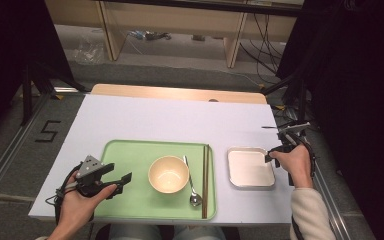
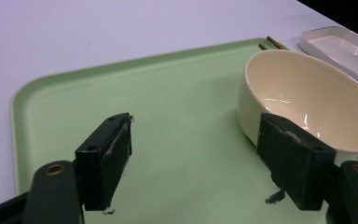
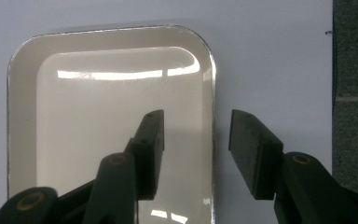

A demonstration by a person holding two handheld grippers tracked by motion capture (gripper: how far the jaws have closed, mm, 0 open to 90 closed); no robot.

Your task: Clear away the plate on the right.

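**A:** From the high view, your right gripper (image 1: 271, 156) sits at the right rim of the white dish (image 1: 250, 168), which lies on the table (image 1: 145, 117) just beside the green tray (image 1: 135, 197). Your left gripper (image 1: 121, 183) hangs over the tray's left half, short of the bowl (image 1: 168, 174). What worries you?

**B:** The dish. It looks glossy and hard, with a thin rim. Close off-centre and I think it'll skid across that smooth tabletop or tip up.

**A:** In the left gripper view, your jaws stand wide apart and hold nothing. The cream bowl (image 2: 307, 98) lies just beyond the right-hand jaw, round and smooth-walled. The tray (image 2: 177, 93) is matte with a raised lip.

**B:** So a careless swing would knock the bowl toward the spoon (image 1: 192, 186) and chopsticks (image 1: 205, 181).

**A:** Likely, yes. In the right gripper view, your jaws are open, straddling the dish's rim (image 3: 213, 93), one inside, one outside. Rounded corners, shiny glaze.

**B:** Then you should bite deep; a shallow pinch could slip off.
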